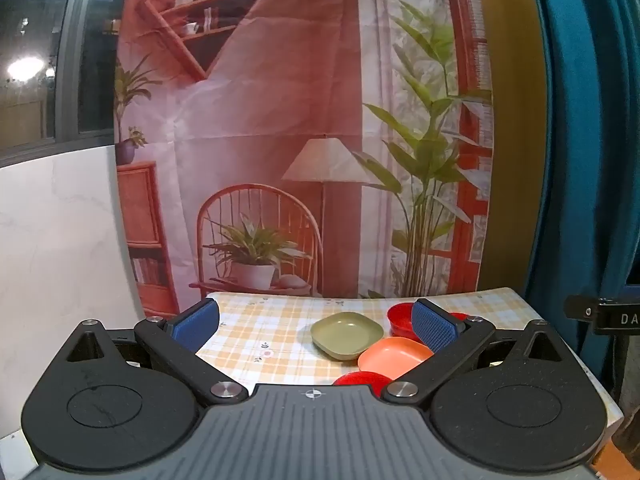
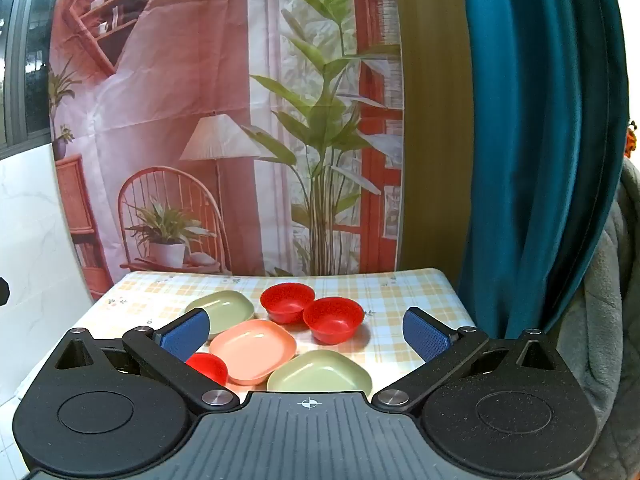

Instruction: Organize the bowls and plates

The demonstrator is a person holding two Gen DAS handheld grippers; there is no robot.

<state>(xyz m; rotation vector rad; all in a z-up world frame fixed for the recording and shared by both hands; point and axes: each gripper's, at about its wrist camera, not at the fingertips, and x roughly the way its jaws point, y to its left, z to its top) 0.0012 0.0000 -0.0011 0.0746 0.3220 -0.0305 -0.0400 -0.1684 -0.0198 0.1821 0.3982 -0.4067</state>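
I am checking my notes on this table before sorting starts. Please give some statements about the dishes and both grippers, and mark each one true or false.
1. Three red bowls are on the table. True.
2. The right gripper holds a plate. False: it is open and holds nothing.
3. Two green plates are present. True.
4. The orange plate is stacked on a green one. False: it lies on the table between them.
5. The left gripper is shut. False: it is open.
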